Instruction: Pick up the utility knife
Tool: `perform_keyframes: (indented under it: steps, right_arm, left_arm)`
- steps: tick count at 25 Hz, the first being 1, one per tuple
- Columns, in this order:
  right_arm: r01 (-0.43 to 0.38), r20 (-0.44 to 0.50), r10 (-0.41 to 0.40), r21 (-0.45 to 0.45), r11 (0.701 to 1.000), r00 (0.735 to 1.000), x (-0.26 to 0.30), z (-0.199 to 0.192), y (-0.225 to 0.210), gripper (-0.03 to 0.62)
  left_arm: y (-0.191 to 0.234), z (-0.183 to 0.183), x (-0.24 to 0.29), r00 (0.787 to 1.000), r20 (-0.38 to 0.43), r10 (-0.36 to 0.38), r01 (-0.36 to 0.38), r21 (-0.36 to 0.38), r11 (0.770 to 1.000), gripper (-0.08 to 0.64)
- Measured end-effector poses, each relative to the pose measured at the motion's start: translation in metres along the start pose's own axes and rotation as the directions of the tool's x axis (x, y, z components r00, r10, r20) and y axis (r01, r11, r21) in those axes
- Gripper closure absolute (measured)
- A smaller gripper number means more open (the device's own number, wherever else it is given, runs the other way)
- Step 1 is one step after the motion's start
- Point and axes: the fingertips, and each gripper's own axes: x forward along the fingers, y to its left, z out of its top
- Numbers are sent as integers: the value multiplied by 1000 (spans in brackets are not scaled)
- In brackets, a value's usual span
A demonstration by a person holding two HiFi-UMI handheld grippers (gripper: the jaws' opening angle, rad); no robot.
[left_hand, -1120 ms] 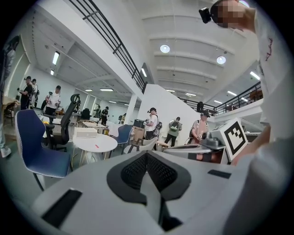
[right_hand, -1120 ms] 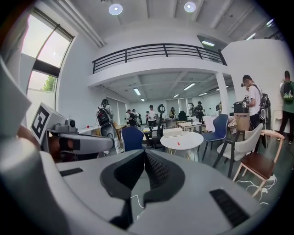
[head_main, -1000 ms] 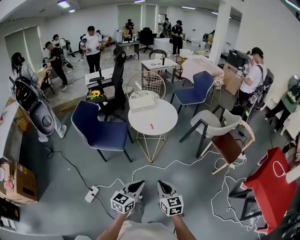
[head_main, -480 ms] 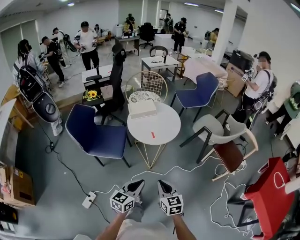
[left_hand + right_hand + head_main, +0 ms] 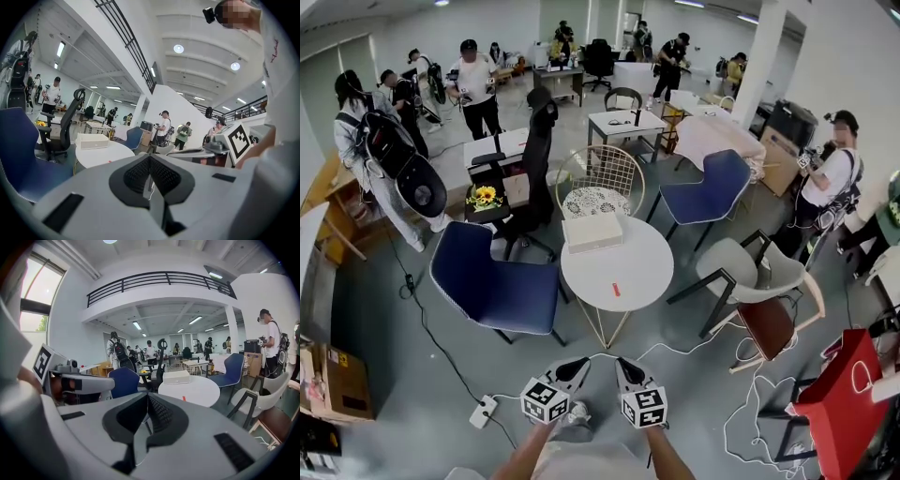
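The left gripper (image 5: 579, 364) and right gripper (image 5: 623, 365) sit side by side at the bottom centre of the head view, well apart from the table. Each has its jaws pressed together with nothing between them. The knife (image 5: 616, 290), a small red thing, lies on the round white table (image 5: 642, 267) at mid-frame, toward the table's lower edge and apart from the white box (image 5: 592, 231) at its upper edge.

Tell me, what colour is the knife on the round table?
The utility knife is red, clearest in the head view.
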Motion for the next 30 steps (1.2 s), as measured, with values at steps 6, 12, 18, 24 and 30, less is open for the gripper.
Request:
perform_keyframes:
  steps: [6,12,18,24,30]
  right_arm:
    - [21,-11,-21,-8,1000,1000,52,23,-10,575]
    - [60,-20,-60,-2,998,998,74,28,-22,575]
    - [91,-38,-90,28,995,995,81,21,-34,575]
    - [78,-44,-76,43,996,996,97,20,-49,575]
    - [53,-39,-51,39,998,998,138,37,-72,575]
  left_arm:
    - [50,20,19,1000,5,-14,14,-13,1000,548]
    - [77,26,36,999,-1,-41,41,-24,999,548]
    - [81,21,48,998,-20,-66,65,-30,997,548]
    - [95,18,61,999,-29,-44,43,-42,998,548]
    - [129,29,90,999,-33,-15,13,-49,999,548]
